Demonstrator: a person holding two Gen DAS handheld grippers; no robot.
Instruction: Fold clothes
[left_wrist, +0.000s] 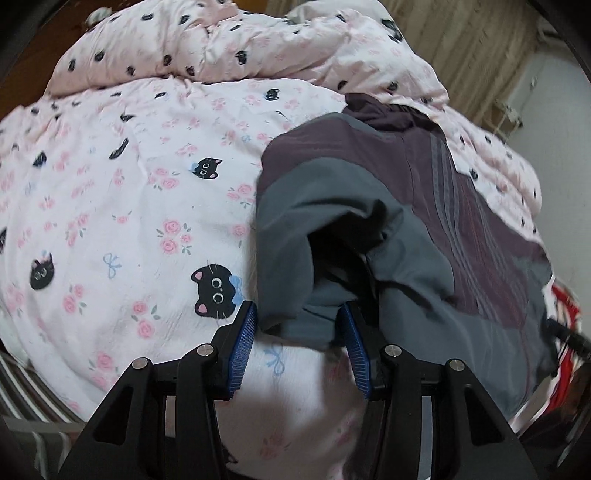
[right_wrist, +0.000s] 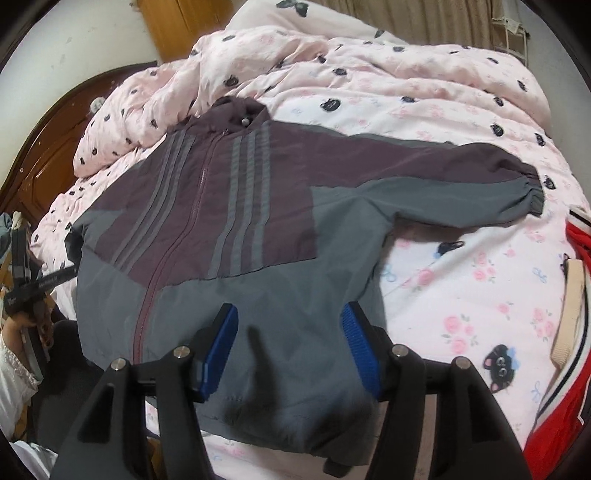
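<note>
A grey and plum zip jacket (right_wrist: 258, 221) with pale stripes lies front up on the bed, one sleeve (right_wrist: 480, 177) stretched out to the right. My right gripper (right_wrist: 290, 332) hangs open over the grey lower front near the hem, and its blue pads (right_wrist: 221, 343) hold nothing. In the left wrist view the jacket (left_wrist: 424, 221) fills the right side, with its other sleeve folded over the body. A slack grey fold of that sleeve (left_wrist: 295, 317) lies between the parted fingers of my left gripper (left_wrist: 297, 328), which is open.
The bed has a pink cat-and-rose duvet (left_wrist: 129, 221), bunched in a heap along the back (right_wrist: 332, 66). A red and white garment (right_wrist: 554, 406) lies at the right edge. A wooden headboard (right_wrist: 44, 155) stands at the left, and a person's lace sleeve (right_wrist: 14, 365) shows low on that side.
</note>
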